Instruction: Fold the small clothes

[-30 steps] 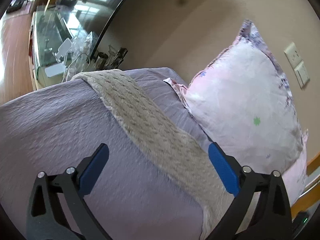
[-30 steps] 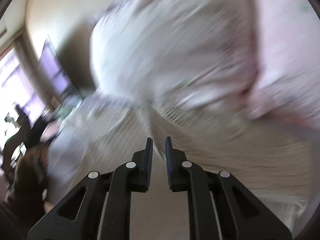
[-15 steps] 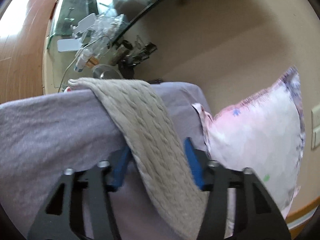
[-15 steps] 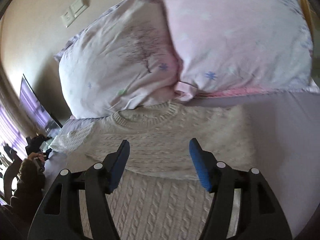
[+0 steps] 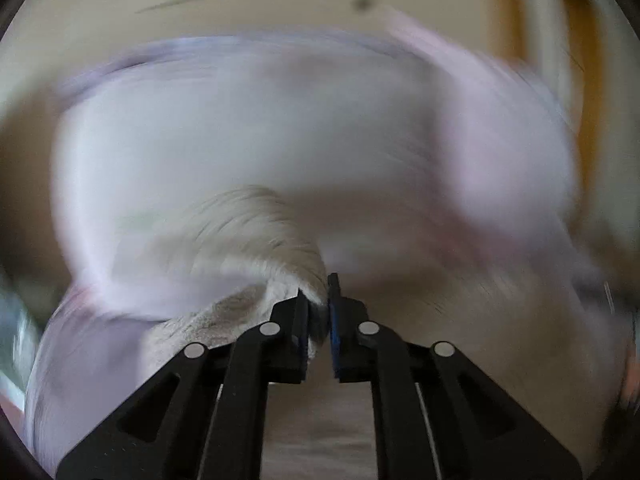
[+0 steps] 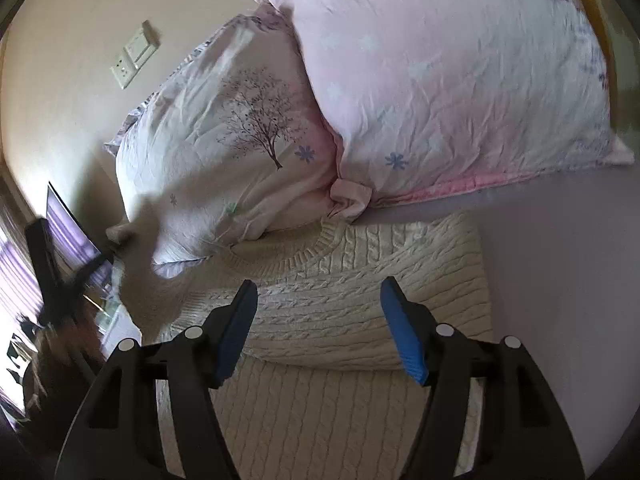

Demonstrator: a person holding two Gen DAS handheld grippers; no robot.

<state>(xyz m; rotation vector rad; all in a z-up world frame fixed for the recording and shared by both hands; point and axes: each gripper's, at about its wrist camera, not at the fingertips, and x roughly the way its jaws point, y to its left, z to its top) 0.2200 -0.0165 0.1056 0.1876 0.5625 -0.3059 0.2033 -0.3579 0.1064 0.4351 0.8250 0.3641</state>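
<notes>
Two grippers on show, and they could hardly look more different. Left gripper (image 5: 319, 312), low centre of its blurred frame: jaws drawn almost together, only a sliver of gap, and a bunch of cream knit is pinched between the blue pads. That's the sweater (image 5: 256, 248), its fabric rising from the jaws in a hump toward the middle left of the frame. Behind it, everything smears: a big pale pillow (image 5: 248, 132) fills the centre, a pinker one sits at upper right.

Right gripper (image 6: 320, 328), bottom centre of its sharp frame: jaws spread wide, nothing between them, blue pads hanging above the knit without touching it. Below and between them lies the sweater (image 6: 344, 296), cable-knit and cream, flat on the lilac bed (image 6: 568, 272), one fold already laid across its middle and the ribbed collar toward the top, tucked just under the pillows. Tree-print pillow (image 6: 240, 148) stands centre left, pink pillow (image 6: 460, 80) leans over it at upper right. Wall switch plate (image 6: 134, 54) at upper left. At the far left edge, a dark blurred shape, cannot tell what.
</notes>
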